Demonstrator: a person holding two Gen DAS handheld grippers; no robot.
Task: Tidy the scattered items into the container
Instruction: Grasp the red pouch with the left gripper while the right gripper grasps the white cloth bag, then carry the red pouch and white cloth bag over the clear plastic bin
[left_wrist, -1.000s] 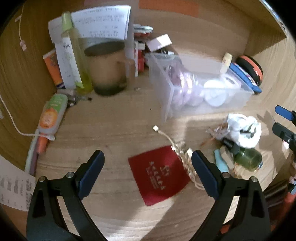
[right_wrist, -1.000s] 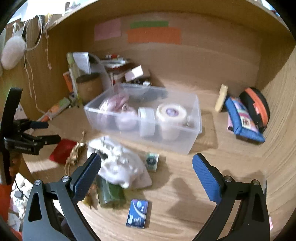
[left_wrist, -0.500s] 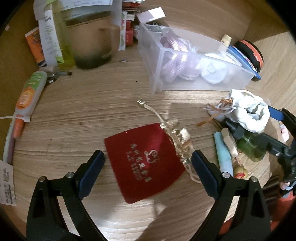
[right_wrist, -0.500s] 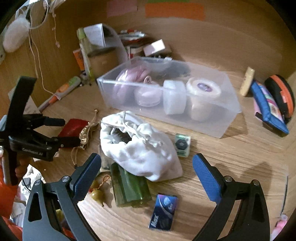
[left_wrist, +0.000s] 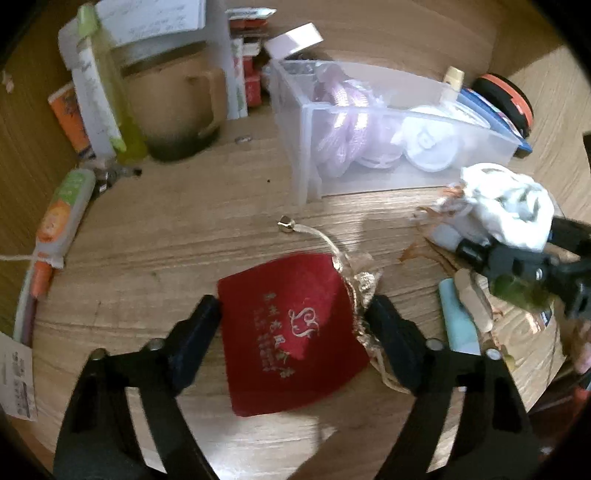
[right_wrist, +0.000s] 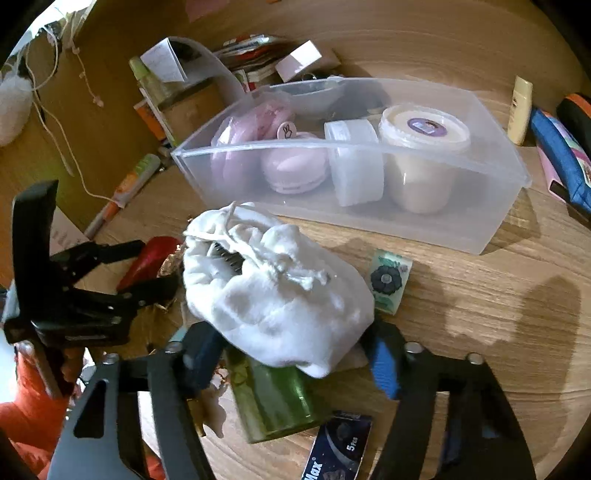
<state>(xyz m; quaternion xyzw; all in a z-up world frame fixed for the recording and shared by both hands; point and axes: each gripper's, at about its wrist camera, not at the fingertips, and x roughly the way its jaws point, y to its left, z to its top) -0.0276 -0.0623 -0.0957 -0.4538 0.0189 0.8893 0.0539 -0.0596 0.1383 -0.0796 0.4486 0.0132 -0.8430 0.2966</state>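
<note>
A clear plastic container stands on the wooden desk with purple cases and white jars inside. A red pouch with gold print lies flat between the fingers of my open left gripper; it also shows in the right wrist view. A white drawstring bag lies over a green bottle. My open right gripper straddles the bag's near end, its fingers close at either side.
A brown mug, a yellow-green bottle and papers stand at the back left. A tube lies at the left edge. A small flower-print box, a blue packet, a blue pouch and a teal stick lie around.
Both grippers moved forward and down. The left one now brackets the red pouch; the right one now brackets the white bag. Both have narrowed a little.
</note>
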